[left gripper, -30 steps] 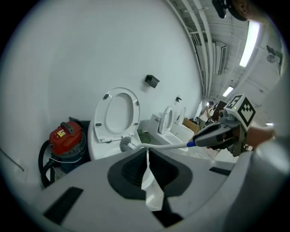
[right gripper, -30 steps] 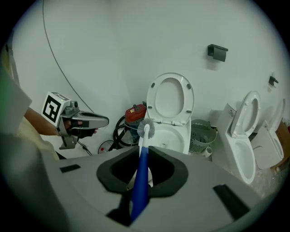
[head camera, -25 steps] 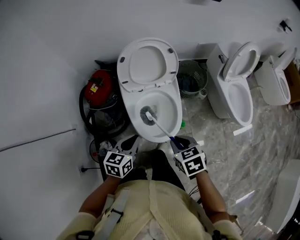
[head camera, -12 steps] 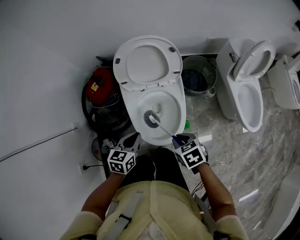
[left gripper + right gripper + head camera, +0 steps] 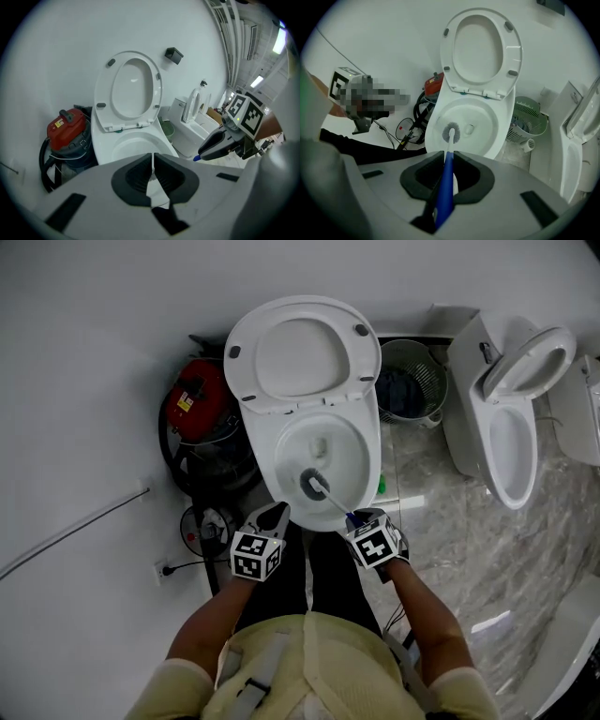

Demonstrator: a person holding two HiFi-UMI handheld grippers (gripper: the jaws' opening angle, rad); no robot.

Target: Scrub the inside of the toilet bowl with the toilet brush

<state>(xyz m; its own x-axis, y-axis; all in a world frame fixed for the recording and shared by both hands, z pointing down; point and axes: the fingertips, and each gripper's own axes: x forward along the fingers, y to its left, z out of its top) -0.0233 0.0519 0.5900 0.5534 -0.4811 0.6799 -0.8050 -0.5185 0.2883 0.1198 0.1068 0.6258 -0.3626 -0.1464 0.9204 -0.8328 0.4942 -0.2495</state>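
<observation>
A white toilet bowl (image 5: pixel 361 442) stands open with its lid and seat (image 5: pixel 300 357) raised against the wall. My right gripper (image 5: pixel 361 521) is shut on the blue handle of the toilet brush (image 5: pixel 446 180). The grey brush head (image 5: pixel 315 486) rests inside the bowl on its near slope, left of the drain hole (image 5: pixel 469 127); the brush head (image 5: pixel 450 133) also shows in the right gripper view. My left gripper (image 5: pixel 272 517) hangs at the bowl's front left rim, shut with nothing between its pads (image 5: pixel 152 172).
A red vacuum cleaner (image 5: pixel 202 409) with black hoses sits left of the toilet. A mesh waste bin (image 5: pixel 408 381) stands on its right. A second toilet (image 5: pixel 511 418) stands farther right on the marble floor. A cable and socket (image 5: pixel 164 568) lie at the wall.
The brush head has slid toward the bowl's near side. Both grippers have shifted a little forward toward the rim, and the head view has swung left.
</observation>
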